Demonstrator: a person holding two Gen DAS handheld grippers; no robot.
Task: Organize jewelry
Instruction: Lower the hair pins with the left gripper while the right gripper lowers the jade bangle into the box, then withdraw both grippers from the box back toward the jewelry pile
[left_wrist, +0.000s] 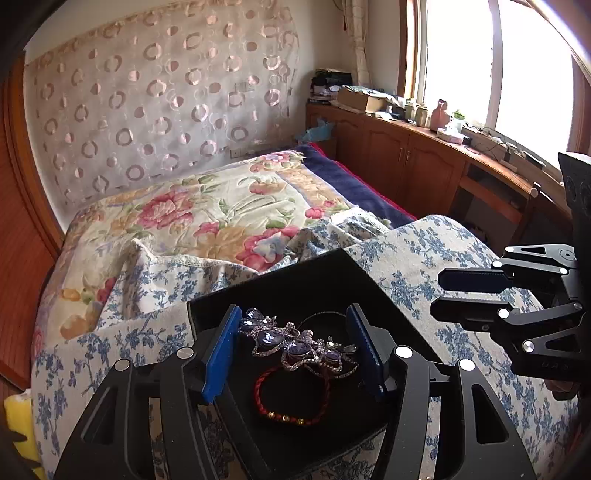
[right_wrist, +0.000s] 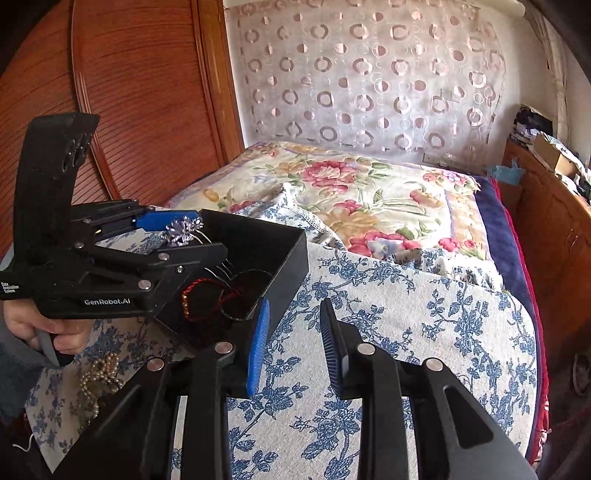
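Observation:
A black tray (left_wrist: 325, 269) sits on a blue-flowered cushion. In it lie a purple rhinestone hair ornament (left_wrist: 295, 345) and a red braided bracelet (left_wrist: 291, 397) with gold beads. My left gripper (left_wrist: 293, 336) hangs over the tray with its jaws wide, one blue pad on each side of the ornament; whether they touch it I cannot tell. In the right wrist view the ornament (right_wrist: 183, 229) shows between the left gripper's fingers (right_wrist: 177, 236) and the bracelet (right_wrist: 207, 291) below. My right gripper (right_wrist: 293, 339) is open and empty, over the cushion right of the tray (right_wrist: 284, 254).
A pearl necklace (right_wrist: 99, 373) lies on the cushion (right_wrist: 406, 314) left of the tray, near the hand. A floral bedspread (left_wrist: 207, 206) lies beyond. Wooden cabinets (left_wrist: 406, 155) with clutter line the window side. A wooden panel (right_wrist: 147, 92) stands left.

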